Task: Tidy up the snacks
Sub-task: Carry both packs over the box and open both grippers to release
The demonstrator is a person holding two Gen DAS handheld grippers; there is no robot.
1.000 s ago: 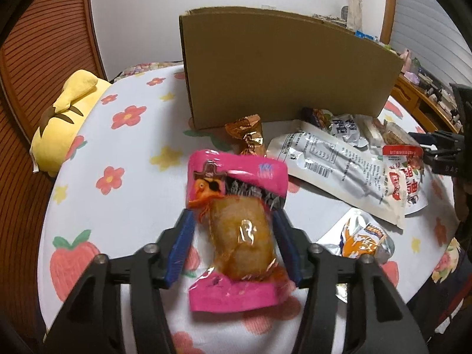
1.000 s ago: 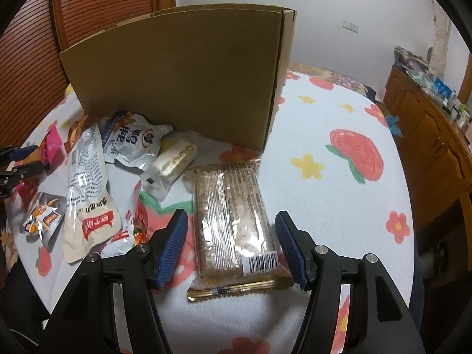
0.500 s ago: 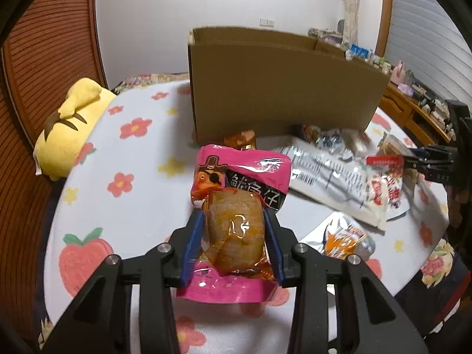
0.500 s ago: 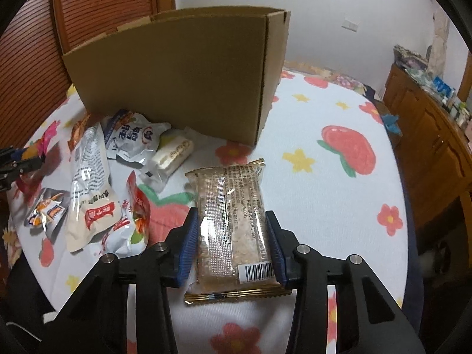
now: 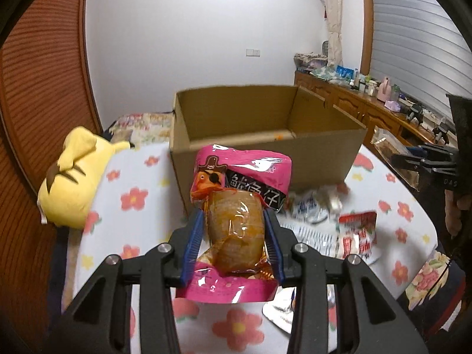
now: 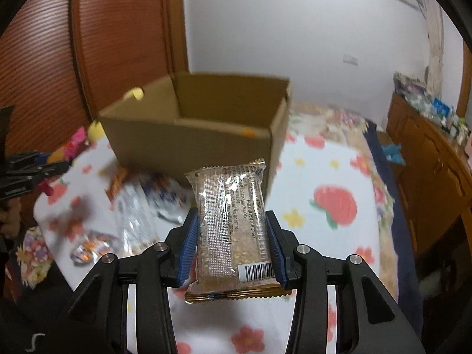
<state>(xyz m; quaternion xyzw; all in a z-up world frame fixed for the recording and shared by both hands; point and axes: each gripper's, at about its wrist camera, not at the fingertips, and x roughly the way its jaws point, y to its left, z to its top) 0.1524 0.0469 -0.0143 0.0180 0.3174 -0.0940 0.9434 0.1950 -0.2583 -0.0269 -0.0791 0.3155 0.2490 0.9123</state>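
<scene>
- Left wrist view: the pink snack pouch [image 5: 240, 206] is gripped between the pads of the left tool [image 5: 234, 244], lifted clear of the bench [image 5: 138, 183], just short of the open cardboard box [image 5: 265, 135]. It should be carried over the near wall before release.
- Right wrist view: the clear biscuit pack [image 6: 233, 227] is clamped in the right tool [image 6: 231, 247], short of the box. It should be kept level and lowered inside, clear of the other tool.

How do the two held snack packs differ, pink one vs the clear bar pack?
The pink pack is opaque pink with a cartoon pirate and a clear window; the clear bar pack is see-through with a barcode. The pink pack holds a rounded brown lump; the bar pack holds a flat rectangular slab. The left gripper clamps the pink pack, the right gripper the bar pack. Both are off the table, before the cardboard box.
</scene>
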